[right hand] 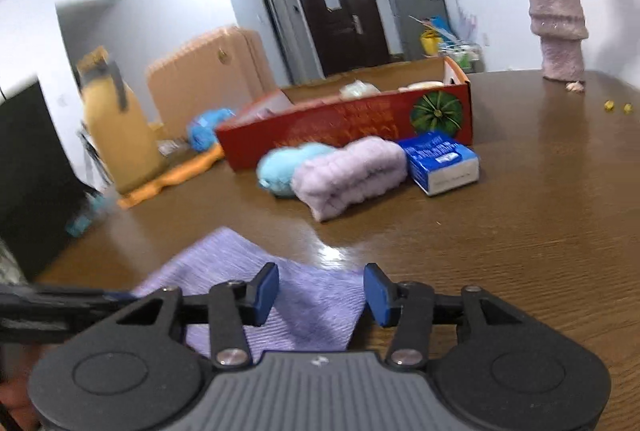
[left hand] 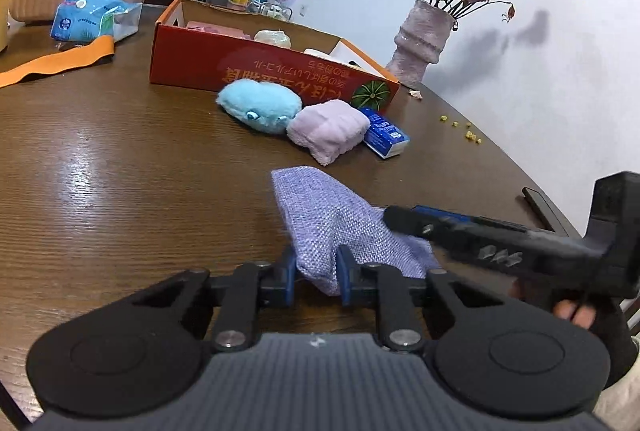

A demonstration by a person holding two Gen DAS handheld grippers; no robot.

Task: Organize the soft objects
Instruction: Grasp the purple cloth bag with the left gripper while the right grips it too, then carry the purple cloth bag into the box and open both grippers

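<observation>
My left gripper (left hand: 316, 273) pinches the purple cloth (left hand: 340, 227) short of the red box (left hand: 256, 63); my right gripper (right hand: 320, 295), agape, should bite squarely.

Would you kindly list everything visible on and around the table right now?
woven cloth: 1, lilac, table front, between both grippers
plush toy: 1, light blue, before box
folded towel: 1, pale purple, beside plush
tissue pack: 1, blue, right of towel
box: 1, red, mid-table, open
vase: 1, pink, holding roses, by wall
table: 1, brown wood
left gripper: pinching cloth
right gripper: open over cloth
</observation>
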